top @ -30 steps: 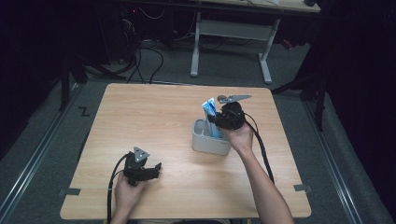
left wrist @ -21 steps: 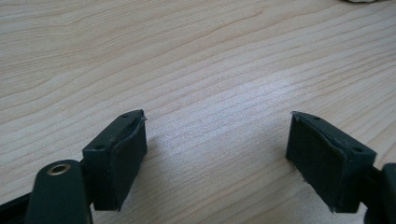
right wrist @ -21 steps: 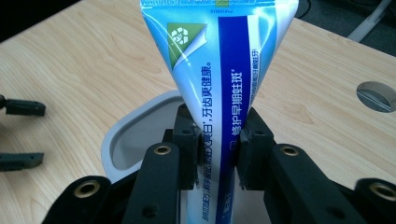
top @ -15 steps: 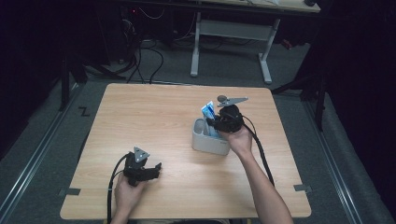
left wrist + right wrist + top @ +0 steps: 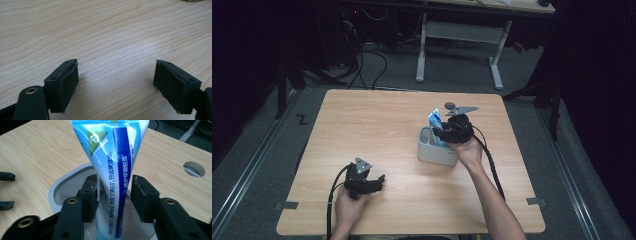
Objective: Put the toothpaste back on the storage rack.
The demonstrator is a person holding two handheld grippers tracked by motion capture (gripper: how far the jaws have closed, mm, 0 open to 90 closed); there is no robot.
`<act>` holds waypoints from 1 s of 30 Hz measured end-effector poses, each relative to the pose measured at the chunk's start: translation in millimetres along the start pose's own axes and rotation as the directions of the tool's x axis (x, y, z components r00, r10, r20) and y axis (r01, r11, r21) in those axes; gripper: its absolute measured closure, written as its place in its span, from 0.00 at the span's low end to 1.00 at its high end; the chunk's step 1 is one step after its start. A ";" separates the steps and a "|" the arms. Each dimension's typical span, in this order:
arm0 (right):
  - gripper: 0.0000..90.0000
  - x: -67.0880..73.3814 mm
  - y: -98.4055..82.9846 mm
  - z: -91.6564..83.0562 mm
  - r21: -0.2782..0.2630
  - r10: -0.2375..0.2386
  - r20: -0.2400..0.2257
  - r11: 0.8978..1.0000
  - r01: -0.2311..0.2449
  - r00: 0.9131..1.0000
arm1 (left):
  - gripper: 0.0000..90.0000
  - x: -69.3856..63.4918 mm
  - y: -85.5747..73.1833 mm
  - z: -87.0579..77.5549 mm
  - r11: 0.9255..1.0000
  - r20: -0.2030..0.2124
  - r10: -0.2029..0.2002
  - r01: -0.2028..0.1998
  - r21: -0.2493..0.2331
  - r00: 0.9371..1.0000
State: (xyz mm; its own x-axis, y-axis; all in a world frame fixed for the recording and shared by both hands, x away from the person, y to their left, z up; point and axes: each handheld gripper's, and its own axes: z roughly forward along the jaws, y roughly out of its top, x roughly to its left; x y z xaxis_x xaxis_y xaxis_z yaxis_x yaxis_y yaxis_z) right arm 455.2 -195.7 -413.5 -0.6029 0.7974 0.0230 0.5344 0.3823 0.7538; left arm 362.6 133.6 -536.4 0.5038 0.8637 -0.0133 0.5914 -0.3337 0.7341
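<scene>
The toothpaste tube (image 5: 112, 170) is seen standing nearly upright in the grey holder cup (image 5: 58, 187), with its lower end down inside the cup and its printed blue-and-white body leaning slightly to the far side. Compared with a second ago, less of the tube (image 5: 435, 120) is shown above the cup rim in the high view, and the right gripper (image 5: 446, 132) has been brought lower over the cup (image 5: 429, 152). From this it is judged that the tube is being set into the holder and that placement is nearly complete; release would be the step left.

In the right gripper view the tube is bracketed by the right gripper (image 5: 113, 192), one jaw on each side just above the rim. The jaw on the left side appears to be pressed to the tube, while the other is just beside it; whether the tube is gripped or already freed cannot be told.

The left gripper (image 5: 379, 180) has been left unmoved on the near left of the table (image 5: 362, 125), well apart from the cup. Its jaws (image 5: 116, 82) are spread wide over bare wood, with nothing between them.
</scene>
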 end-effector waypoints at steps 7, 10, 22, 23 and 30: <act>0.53 2.4 1.6 -14.8 -0.032 -0.001 -0.001 1.000 0.001 1.000 | 0.23 0.0 0.0 0.0 1.000 0.000 0.001 -0.001 0.000 1.000; 0.54 4.6 3.8 -21.9 -0.056 -0.001 0.009 0.998 0.002 1.000 | 0.23 -0.1 0.0 0.0 1.000 0.000 0.000 0.000 0.000 1.000; 0.54 2.6 3.7 -44.6 -0.095 0.005 0.018 0.995 -0.003 1.000 | 0.23 -0.2 0.0 -0.2 1.000 0.000 0.001 -0.001 0.002 1.000; 0.54 2.4 3.2 -47.6 -0.097 0.005 0.021 0.995 -0.003 1.000 | 0.23 -0.3 -0.2 -0.3 1.000 0.001 0.002 -0.002 0.000 1.000; 0.54 -1.1 1.4 -66.8 -0.124 0.019 0.038 0.992 -0.014 0.999 | 0.23 -0.4 -0.3 -0.6 1.000 0.004 0.003 -0.003 0.002 1.000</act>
State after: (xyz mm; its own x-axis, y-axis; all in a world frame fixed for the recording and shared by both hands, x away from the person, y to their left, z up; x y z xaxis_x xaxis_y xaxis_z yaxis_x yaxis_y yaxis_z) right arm 417.0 -227.2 -368.7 -0.5696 0.8218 0.0125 0.4653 0.3099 0.8291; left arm 361.8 133.6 -536.2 0.5077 0.8614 -0.0137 0.5912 -0.3368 0.7329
